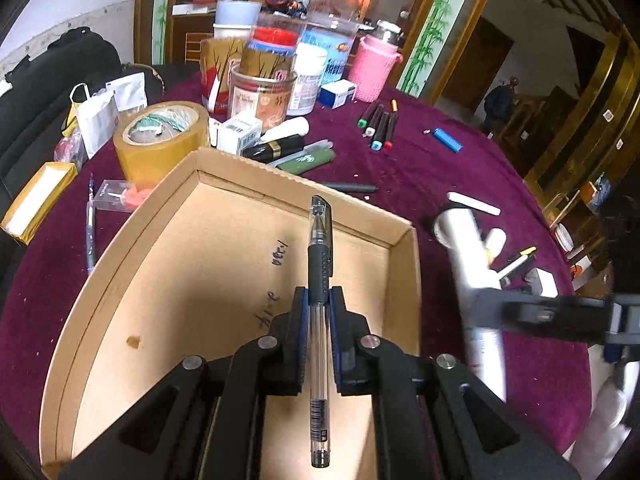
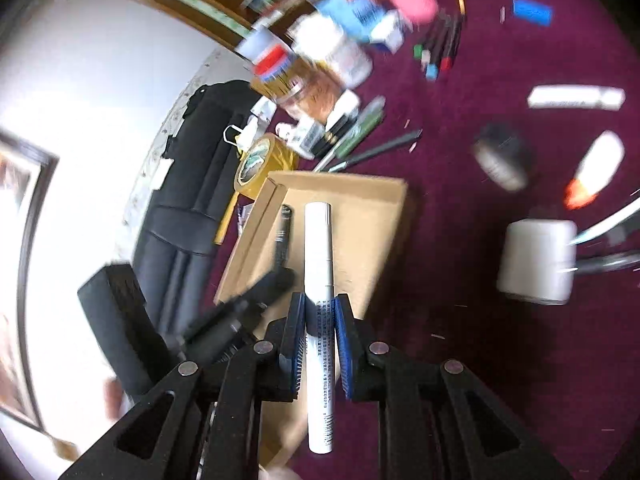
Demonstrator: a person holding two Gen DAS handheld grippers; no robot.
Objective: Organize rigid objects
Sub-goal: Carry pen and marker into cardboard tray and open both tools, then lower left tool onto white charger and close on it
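The left gripper [image 1: 319, 300] is clenched on a clear pen [image 1: 319, 280] with a black rubber grip, pinched just below that grip between the blue pads [image 1: 305, 308]. The pen runs straight along the gripper, its capped tip pointing out over the open cardboard box [image 1: 248, 184], above the box's bare floor. Some handwriting shows on that floor.

The right gripper [image 2: 320, 312] is clamped on a white marker [image 2: 319, 264], held around its printed middle, with its far end reaching over the same box [image 2: 372, 200]. In the left wrist view the marker [image 1: 468, 264] appears blurred just beyond the box's right wall, gripped by the right gripper [image 1: 488, 308] coming in from the right. In the right wrist view the left gripper [image 2: 276, 280] and its pen [image 2: 283, 236] show blurred over the box's left part.

The box sits on a tabletop [image 1: 420, 168] covered in dark magenta cloth. Just beyond the box's far left corner stands a roll of brown tape [image 1: 160, 140]. Against the box's far wall lie a black tube [image 1: 276, 148], a green lighter [image 1: 308, 160] and a black pen [image 1: 352, 188]. Farther beyond the box is a cluster of jars [image 1: 264, 96] and a pink cup [image 1: 374, 68]. Beyond the box's right corner lie a bunch of markers [image 1: 380, 124] and a blue lighter [image 1: 448, 140]. A white stick [image 1: 474, 203] lies to the right of the box.
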